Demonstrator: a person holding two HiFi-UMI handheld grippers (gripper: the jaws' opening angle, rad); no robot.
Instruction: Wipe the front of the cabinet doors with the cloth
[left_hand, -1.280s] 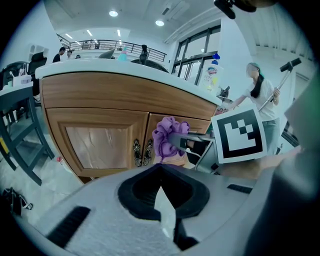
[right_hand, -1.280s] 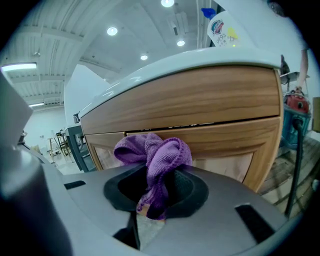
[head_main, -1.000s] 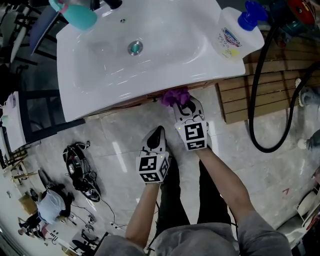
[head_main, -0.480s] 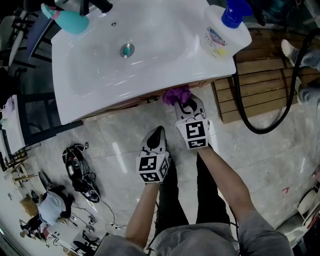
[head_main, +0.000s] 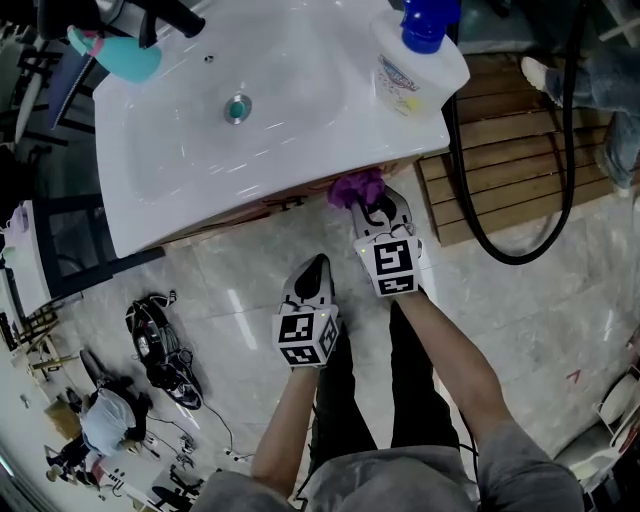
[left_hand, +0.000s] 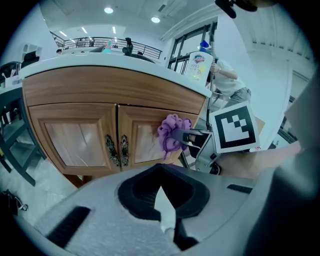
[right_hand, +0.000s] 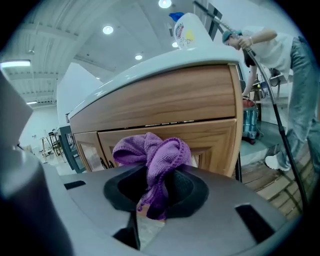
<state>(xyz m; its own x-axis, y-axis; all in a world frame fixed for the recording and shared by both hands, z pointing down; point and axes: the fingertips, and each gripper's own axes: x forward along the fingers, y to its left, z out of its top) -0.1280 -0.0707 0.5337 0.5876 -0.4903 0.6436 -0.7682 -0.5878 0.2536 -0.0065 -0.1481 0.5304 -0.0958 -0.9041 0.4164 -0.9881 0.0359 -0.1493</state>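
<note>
In the head view, the right gripper (head_main: 368, 207) is seen with its jaws clamped on a crumpled purple microfibre cloth (head_main: 354, 188), held just ahead of them under the edge of the white basin worktop (head_main: 300, 130). The left gripper (head_main: 317, 267) is held back, apart from the cabinet.

In the left gripper view, its jaws are brought together on nothing. Ahead of them the two wooden cabinet doors (left_hand: 80, 142) are shown, with the cloth against the upper part of the right-hand one.

In the right gripper view, the cloth is bunched between and beyond the jaws, with the door frame close behind it.

Wiping is judged to be under way. No trace shows what has been covered, so the left-hand door and the lower panels are judged to be left.
</note>
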